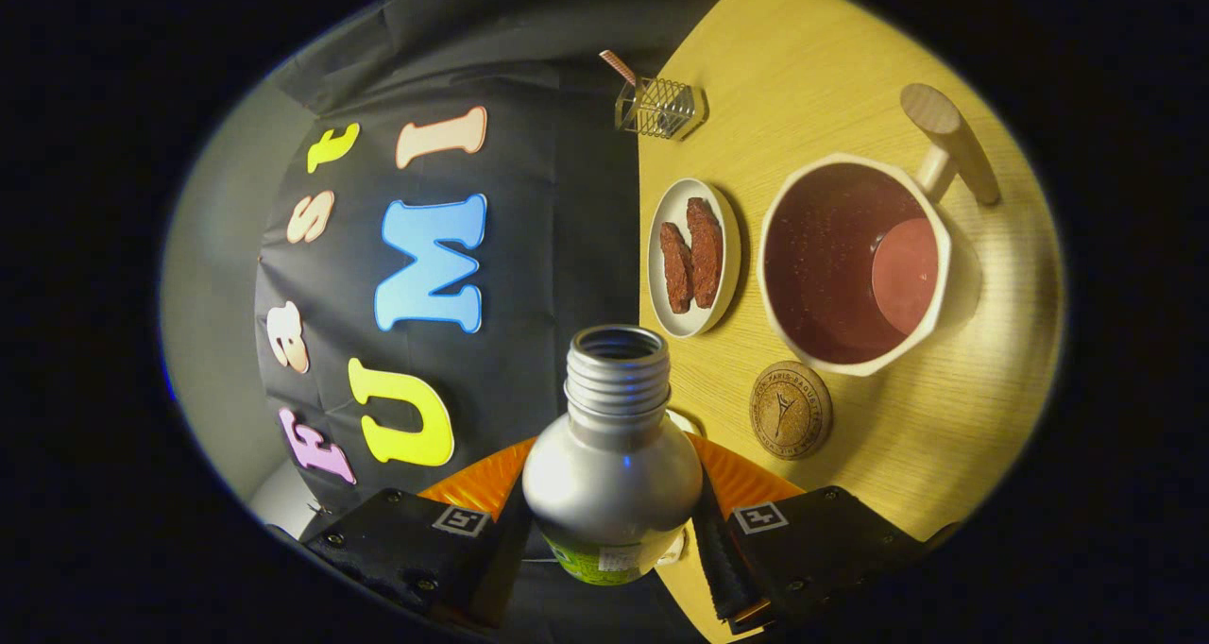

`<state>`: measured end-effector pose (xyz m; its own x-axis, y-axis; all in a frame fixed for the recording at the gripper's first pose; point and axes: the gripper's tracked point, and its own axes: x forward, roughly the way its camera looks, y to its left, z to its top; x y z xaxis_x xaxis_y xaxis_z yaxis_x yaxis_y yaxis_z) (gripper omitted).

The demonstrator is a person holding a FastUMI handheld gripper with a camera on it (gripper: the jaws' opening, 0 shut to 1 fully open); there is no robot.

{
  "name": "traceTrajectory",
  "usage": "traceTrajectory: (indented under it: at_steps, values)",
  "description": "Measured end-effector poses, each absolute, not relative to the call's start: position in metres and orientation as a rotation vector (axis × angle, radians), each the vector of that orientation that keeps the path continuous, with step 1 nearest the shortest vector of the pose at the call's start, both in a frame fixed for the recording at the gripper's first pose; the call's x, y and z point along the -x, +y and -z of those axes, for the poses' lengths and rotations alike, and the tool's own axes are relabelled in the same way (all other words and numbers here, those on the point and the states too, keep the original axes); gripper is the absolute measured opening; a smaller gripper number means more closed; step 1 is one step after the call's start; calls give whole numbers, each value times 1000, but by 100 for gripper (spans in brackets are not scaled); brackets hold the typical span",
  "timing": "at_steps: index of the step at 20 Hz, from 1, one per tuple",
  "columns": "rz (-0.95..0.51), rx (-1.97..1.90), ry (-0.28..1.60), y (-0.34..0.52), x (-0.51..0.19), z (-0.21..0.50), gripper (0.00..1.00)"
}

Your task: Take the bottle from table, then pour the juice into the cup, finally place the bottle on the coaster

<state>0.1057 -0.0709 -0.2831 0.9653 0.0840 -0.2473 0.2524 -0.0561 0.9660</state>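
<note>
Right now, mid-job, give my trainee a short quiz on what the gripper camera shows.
1. True or false: the gripper is shut on the bottle, one finger on each side.
2. Multiple choice: what lies on the small plate? A) two brown pieces of food B) a spoon C) a lemon slice
3. Fill in: the round cork coaster lies on the table between the bottle and the ____.

Key:
1. True; the bottle's cap is off and its mouth is open.
2. A.
3. cup, the cream one with a wooden handle and reddish inside.
</note>
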Motion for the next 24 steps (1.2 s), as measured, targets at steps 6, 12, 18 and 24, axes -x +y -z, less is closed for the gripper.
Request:
traceTrajectory:
  at_steps: [6, 12, 18, 24]
  values:
    - [168, -1704, 229, -82, -106, 288, 78]
    - [180, -1773, 230, -80, -108, 289, 78]
    - [195, -1849, 191, -84, -110, 287, 78]
    - [187, -1902, 162, -86, -118, 282, 78]
